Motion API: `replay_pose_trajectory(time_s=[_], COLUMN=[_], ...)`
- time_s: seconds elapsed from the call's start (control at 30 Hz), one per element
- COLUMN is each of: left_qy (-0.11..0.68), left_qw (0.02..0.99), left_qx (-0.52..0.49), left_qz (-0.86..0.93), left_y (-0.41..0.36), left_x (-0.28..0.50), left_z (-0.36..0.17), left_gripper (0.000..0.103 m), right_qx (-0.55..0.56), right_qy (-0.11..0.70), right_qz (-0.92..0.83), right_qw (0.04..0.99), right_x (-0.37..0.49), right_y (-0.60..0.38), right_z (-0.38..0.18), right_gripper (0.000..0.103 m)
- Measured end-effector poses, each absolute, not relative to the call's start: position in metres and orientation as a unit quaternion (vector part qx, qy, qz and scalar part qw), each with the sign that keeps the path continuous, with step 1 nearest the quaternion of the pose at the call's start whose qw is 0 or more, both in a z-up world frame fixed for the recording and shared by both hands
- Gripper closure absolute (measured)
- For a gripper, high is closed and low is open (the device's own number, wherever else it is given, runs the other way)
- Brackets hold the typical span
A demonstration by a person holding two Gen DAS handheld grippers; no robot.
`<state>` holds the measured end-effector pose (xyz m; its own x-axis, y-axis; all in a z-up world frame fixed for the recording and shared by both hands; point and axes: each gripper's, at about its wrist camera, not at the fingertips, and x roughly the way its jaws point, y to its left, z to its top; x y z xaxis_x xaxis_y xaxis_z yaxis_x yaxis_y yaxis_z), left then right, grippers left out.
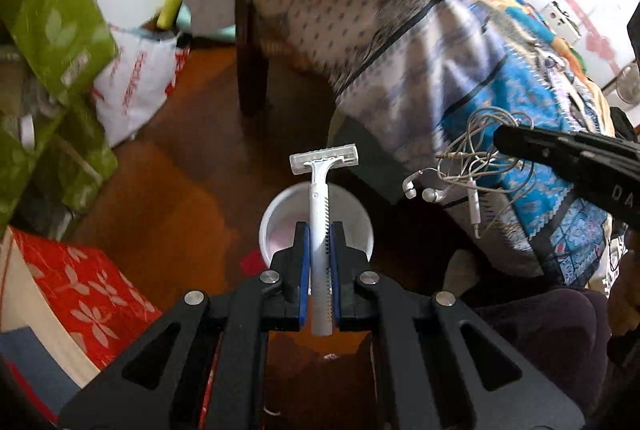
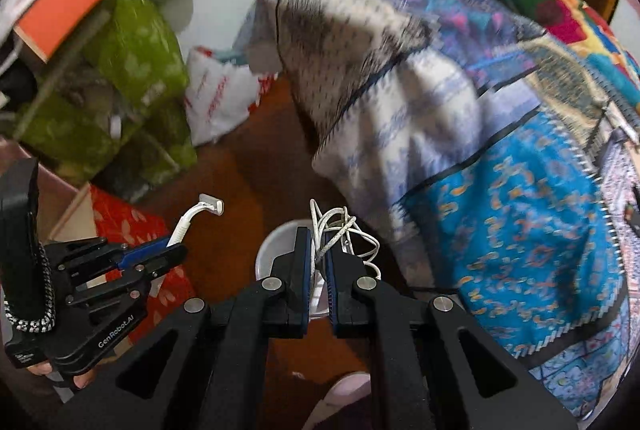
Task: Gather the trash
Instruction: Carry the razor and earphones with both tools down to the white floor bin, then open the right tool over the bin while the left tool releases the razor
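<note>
left claw (image 1: 320, 262) clamped on a white razor (image 1: 320, 214), right claw (image 2: 318, 262) pinched on tangled earphones (image 2: 340, 230), both above the white bin (image 1: 280, 222) at 6 o'clock of the bed (image 1: 400, 42); centre each over the rim before releasing.

Two handheld black tools of matching build. The left tool (image 1: 319, 230) shows black linkage arms with triangular cut-outs, four round silver pivot screws across its near frame, and blue pads lining the inner faces of its two black fingers (image 1: 301, 250). The right tool (image 2: 319, 234) repeats the pattern: black arms, silver screws, blue-lined fingers (image 2: 302, 254). Seen from the right wrist camera, the left tool's side carries white "GenRobot.AI" lettering, and a black-and-white braided cord (image 2: 40, 294) loops along its tall black handle at far left. From the left wrist camera, the right tool's body bears pale letters, "DA" legible.
</note>
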<state>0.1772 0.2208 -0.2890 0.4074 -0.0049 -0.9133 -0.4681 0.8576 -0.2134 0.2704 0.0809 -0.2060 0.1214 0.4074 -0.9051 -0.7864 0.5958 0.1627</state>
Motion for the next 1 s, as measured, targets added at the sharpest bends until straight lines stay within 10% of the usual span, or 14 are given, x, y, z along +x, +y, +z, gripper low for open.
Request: replay_pose_trajectory(time_s=[0.57,0.77,1.0], left_qy=[0.567,0.574,0.575], left_qw=[0.762,0.760,0.761], left_qx=[-0.270,-0.266,-0.261], left_qz=[0.158,0.150,0.147], left_y=[0.231,0.226,0.220], left_x=[0.180,0.195,0.217], left_z=[-0.341,-0.347,-0.345], left_gripper=[0.095,0.095,0.094], right_qx=[-0.211,-0.207,-0.212], right_qy=[0.633,0.636,0.612], right_qz=[0.410,0.409,0.405], right_qw=[0.621,0.621,0.646], right_x=[0.277,0.282,0.290], right_y=[0.123,0.115,0.099], right_z=[-0.297,-0.295,-0.280], right_gripper=[0.094,0.064,0.061])
